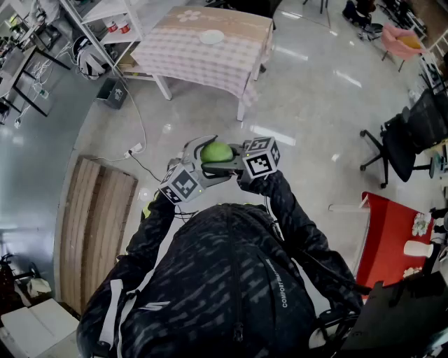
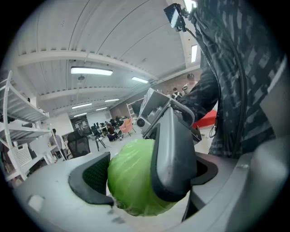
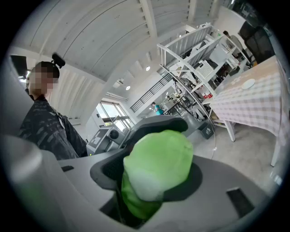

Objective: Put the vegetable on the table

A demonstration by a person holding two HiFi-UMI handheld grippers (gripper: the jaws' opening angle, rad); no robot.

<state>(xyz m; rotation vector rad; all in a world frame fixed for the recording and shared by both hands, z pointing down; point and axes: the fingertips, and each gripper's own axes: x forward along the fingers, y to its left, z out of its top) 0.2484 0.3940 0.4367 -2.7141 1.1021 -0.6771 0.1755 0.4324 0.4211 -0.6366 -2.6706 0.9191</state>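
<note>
Cabbage (image 1: 217, 152), round, pale green, sat clamped in right hand-held gripper (image 3: 156, 167); left hand-held gripper (image 2: 145, 174) jaws stood wide around it.

Round green cabbage-like vegetable (image 1: 216, 152): one.
Grey two-jaw grippers with marker cubes: two, left gripper (image 1: 200, 155) and right gripper (image 1: 224, 156).
Table under pink checked cloth (image 1: 231, 61): one.
White round plate (image 1: 212, 36): one.
Red-topped table (image 1: 385, 241): one.
Pink chair (image 1: 400, 42): one.
Slatted wooden panel on the floor (image 1: 94, 224): one.
White metal shelf rack (image 1: 108, 12): one.
Person in dark patterned jacket (image 1: 224, 280): one.
</note>
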